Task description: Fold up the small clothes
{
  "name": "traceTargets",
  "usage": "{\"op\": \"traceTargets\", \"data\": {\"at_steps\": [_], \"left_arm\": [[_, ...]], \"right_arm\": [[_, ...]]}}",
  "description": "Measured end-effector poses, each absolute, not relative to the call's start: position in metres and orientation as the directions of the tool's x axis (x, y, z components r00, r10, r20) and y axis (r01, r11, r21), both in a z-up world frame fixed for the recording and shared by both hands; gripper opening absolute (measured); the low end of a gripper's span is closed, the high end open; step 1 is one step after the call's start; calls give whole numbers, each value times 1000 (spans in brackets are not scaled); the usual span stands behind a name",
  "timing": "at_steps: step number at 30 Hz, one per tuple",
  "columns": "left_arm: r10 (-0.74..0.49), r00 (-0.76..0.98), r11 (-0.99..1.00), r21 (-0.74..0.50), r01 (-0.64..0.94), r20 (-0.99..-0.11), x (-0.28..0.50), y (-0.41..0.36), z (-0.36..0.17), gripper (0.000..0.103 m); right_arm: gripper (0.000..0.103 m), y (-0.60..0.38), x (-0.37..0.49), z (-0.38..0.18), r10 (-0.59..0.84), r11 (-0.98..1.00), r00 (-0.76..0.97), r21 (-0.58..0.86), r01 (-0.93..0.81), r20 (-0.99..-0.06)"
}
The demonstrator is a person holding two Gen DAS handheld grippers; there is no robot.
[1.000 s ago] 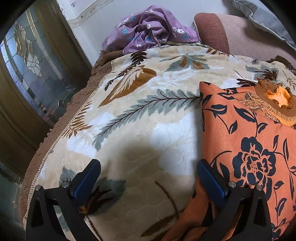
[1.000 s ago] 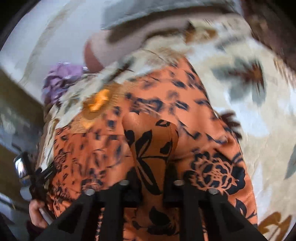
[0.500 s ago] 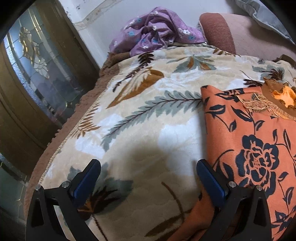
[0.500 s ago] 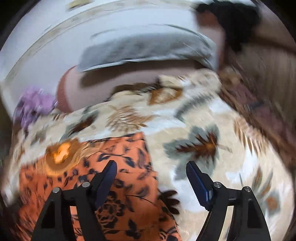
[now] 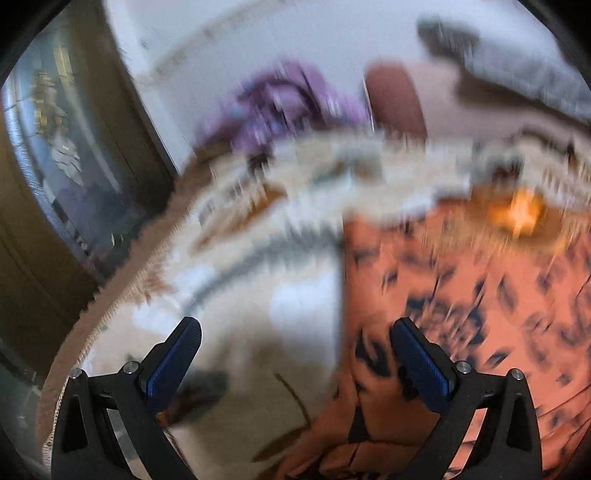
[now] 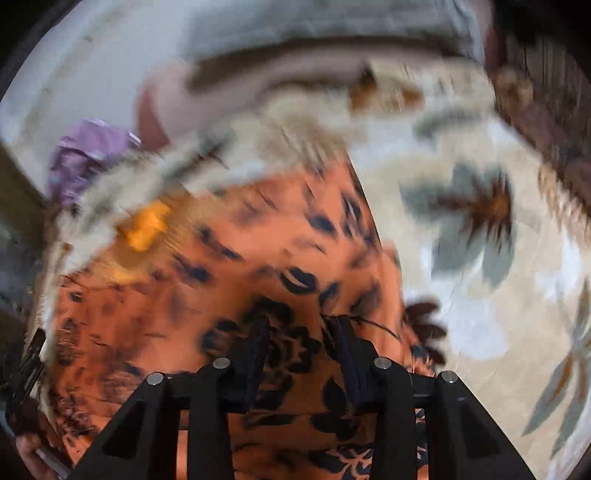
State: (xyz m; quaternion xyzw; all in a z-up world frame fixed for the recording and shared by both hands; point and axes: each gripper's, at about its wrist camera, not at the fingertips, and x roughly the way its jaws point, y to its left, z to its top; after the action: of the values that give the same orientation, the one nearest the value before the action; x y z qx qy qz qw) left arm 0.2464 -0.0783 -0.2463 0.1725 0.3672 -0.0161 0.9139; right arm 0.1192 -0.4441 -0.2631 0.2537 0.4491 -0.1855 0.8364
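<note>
My left gripper (image 5: 295, 354) holds its jaws spread wide, with nothing between the blue pads (image 5: 421, 369). It hovers over the left edge of the orange floral garment (image 5: 480, 295); the right-hand pad sits above the orange cloth, the left-hand pad above the leaf-print blanket (image 5: 240, 295).

My right gripper (image 6: 303, 347) points down at the same orange floral garment (image 6: 240, 280). Its jaws have just been closing and now stand narrowly apart above the dark flower print. Motion blur prevents a reading of whether the pads press on the cloth.

The garment lies spread flat on the leaf-print blanket (image 6: 480, 295), which covers the bed. Its brown collar (image 6: 144, 229), with bright orange lining, points toward the head of the bed.

A purple garment (image 5: 280, 107) lies crumpled at the far left corner, well apart from the orange one. A grey pillow (image 6: 325, 22) rests at the head end
</note>
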Motion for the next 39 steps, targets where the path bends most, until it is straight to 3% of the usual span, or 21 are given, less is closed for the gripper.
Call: {"op": "traceTargets", "data": {"at_steps": [2,6,7,8,9,11,13,20,30,39], "left_arm": [[80,686,949,266,170,-723,255,-73,-254,103],[80,693,961,241,138,-716,249,-64,-238,103],[81,701,960,244,136,-709,244,-63,-235,103],[64,708,961,236,148,-704,234,-64,-230,103],[46,711,961,226,161,-701,226,-63,-227,103],[24,721,958,221,181,-693,206,-62,-220,103],[9,735,959,214,185,-678,183,-60,-213,103],[-38,760,954,202,220,-649,96,-52,-201,103],[-35,763,949,217,227,-646,21,-36,-207,103],[18,720,950,237,205,-694,21,-33,-249,103]], "right_arm": [[38,-442,118,-255,-88,808,538,256,531,-838],[41,-424,103,-233,-46,824,652,340,453,-757],[44,-420,103,-234,-26,829,650,347,438,-759],[55,-413,106,-240,5,837,630,348,423,-777],[59,-408,112,-252,24,848,580,324,419,-814],[59,-394,112,-258,-28,885,564,242,398,-826],[59,-387,105,-246,-10,891,572,253,378,-820],[59,-372,23,-188,-19,882,771,353,313,-636],[58,-341,-77,-200,13,897,767,346,274,-641],[58,-331,-80,-230,31,884,679,337,323,-733]]}}
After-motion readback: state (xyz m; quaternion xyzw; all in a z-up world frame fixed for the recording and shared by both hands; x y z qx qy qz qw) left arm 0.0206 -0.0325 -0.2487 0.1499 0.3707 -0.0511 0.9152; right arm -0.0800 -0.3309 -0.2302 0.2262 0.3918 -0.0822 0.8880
